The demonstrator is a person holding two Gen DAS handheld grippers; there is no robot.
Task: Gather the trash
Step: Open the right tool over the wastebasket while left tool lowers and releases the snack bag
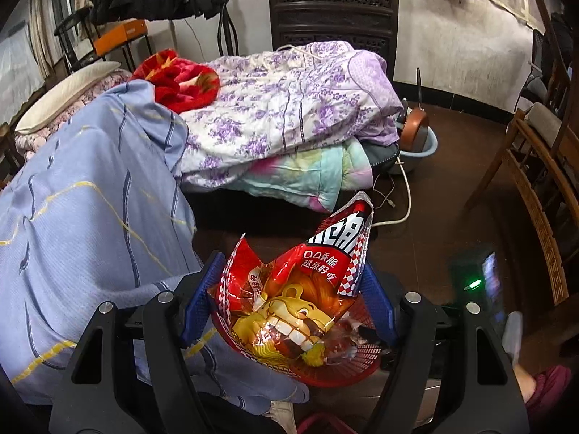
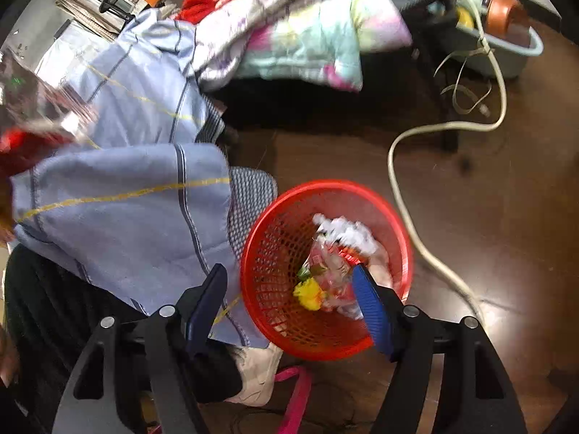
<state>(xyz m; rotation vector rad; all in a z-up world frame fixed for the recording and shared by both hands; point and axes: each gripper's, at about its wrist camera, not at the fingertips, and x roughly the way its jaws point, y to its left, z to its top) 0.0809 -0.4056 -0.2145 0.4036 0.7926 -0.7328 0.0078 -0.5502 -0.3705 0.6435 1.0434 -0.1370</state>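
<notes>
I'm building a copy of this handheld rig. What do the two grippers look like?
Both match: the left gripper and right gripper have glossy black angular arms with cut-out slots and round silver pivot pins, ending in blue ribbed finger pads. No cables or markings show on them.

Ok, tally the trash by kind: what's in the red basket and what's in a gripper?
Snack bag, in the left gripper: 1
White crumpled piece, in the red basket: 1
Clear printed wrapper, in the basket: 1
Yellow scrap, in the basket: 1
Total: 4 that I can tell apart
</notes>
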